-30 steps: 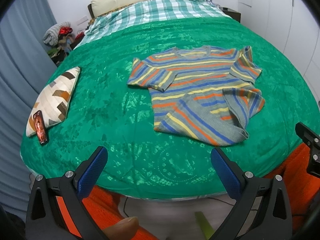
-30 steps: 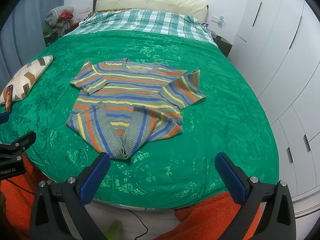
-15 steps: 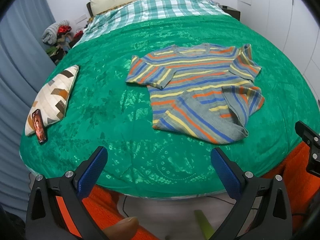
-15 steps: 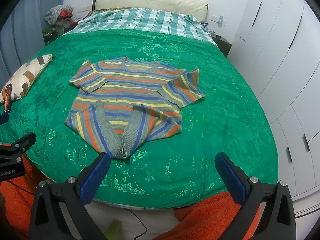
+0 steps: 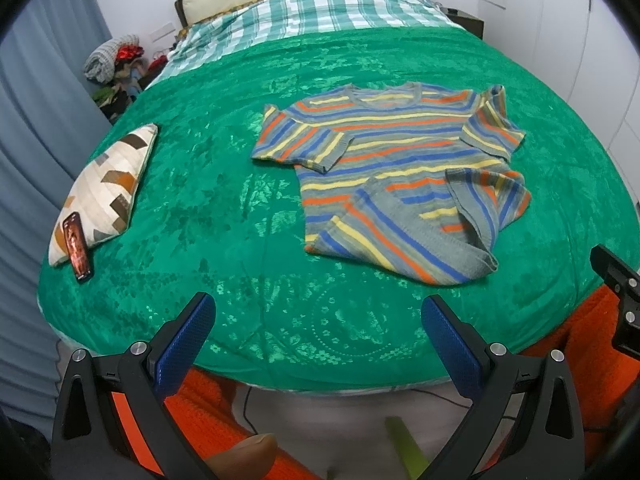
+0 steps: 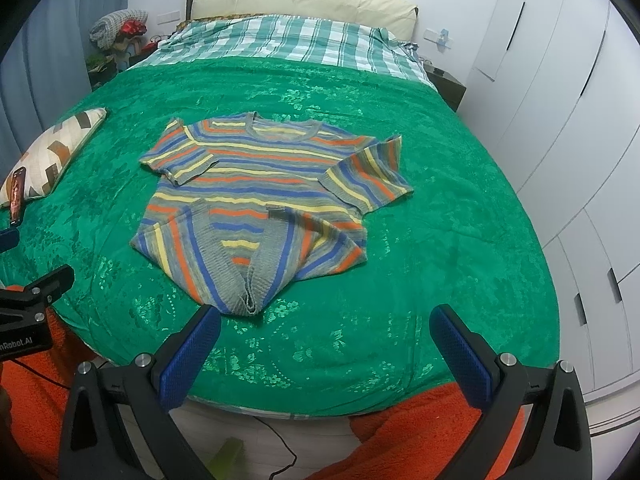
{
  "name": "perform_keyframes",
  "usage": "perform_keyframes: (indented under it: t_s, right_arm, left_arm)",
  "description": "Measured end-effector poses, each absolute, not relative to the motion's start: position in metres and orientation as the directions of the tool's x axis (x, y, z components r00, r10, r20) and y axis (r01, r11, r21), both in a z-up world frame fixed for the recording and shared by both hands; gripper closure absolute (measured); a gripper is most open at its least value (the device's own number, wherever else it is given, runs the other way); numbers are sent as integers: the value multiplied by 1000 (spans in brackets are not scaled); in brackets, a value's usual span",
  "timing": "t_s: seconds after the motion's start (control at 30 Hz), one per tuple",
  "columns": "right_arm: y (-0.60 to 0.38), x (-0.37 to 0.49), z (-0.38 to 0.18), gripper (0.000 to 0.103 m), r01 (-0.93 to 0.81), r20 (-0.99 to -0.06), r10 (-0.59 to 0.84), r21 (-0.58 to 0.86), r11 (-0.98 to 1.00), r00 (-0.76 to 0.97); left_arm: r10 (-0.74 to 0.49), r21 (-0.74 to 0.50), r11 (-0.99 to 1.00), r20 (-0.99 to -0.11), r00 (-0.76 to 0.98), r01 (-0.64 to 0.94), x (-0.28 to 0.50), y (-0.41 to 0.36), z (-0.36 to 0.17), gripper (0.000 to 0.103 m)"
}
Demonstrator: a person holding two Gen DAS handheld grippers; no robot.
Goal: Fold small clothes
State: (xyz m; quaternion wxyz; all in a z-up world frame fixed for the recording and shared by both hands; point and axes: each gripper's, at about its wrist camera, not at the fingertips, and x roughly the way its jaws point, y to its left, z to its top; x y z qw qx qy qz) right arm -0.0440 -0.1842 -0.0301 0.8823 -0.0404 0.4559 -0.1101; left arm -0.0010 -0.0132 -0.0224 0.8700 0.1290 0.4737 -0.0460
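Left wrist view: left gripper [image 5: 316, 332] is hanging wide open over the bed's [image 5: 200, 208] near edge, holding nothing. The shirt [image 5: 392, 168] is lying flat on the bed ahead and to the right, collar toward the headboard, hem toward the grippers, long axis running near edge to headboard. Both bottom corners are sitting turned up over the body, meeting in a point at the near side. A pillow [image 5: 106, 190] and a phone [image 5: 77, 248] are lying by the left edge, well apart from the shirt. Part of the right gripper [image 5: 616, 296] is showing at the frame's right. Right wrist view: right gripper [image 6: 324, 350] is gaping wide too, empty, with the shirt [image 6: 272, 184] almost straight ahead, its hem point near the left finger [image 6: 192, 356]. The right gripper is looking nearer the hem; the left one is facing more toward the left sleeve. Nothing is standing between grippers and shirt. Pillow [image 6: 52, 152] and phone [image 6: 17, 192] are staying clear at the left edge. Next move probably needs a reach forward to the hem or sleeves.
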Motion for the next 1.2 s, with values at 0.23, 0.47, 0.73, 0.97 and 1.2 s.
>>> perform_keyframes:
  t_s: [0.23,0.47,0.73,0.97,1.2]
  right_arm:
    - [-180,-45,-28,0,149,-795,-229,-175,973,562]
    - [-179,-44,-27,0,147,-796,-227,-174,974,562]
    - [-177,-43,-26,0,134,-797,-218,-172,976,563]
    - [-177,-43,-26,0,134,-796,-219,-174,976,564]
    - [-196,-42,-15,0,150,-769,-205,-142,978,606]
  left_arm:
    - [46,184,962,-837,546,201,-1,-12,-22,0]
    - [48,184,962,-839,541,200,0,-10,-22,0]
    - [48,184,962,-839,542,200,-1,-10,-22,0]
    - [44,168,966,-853,520,194,0,-2,-25,0]
    - [43,163,968,-858,512,193,3,-3,-27,0]
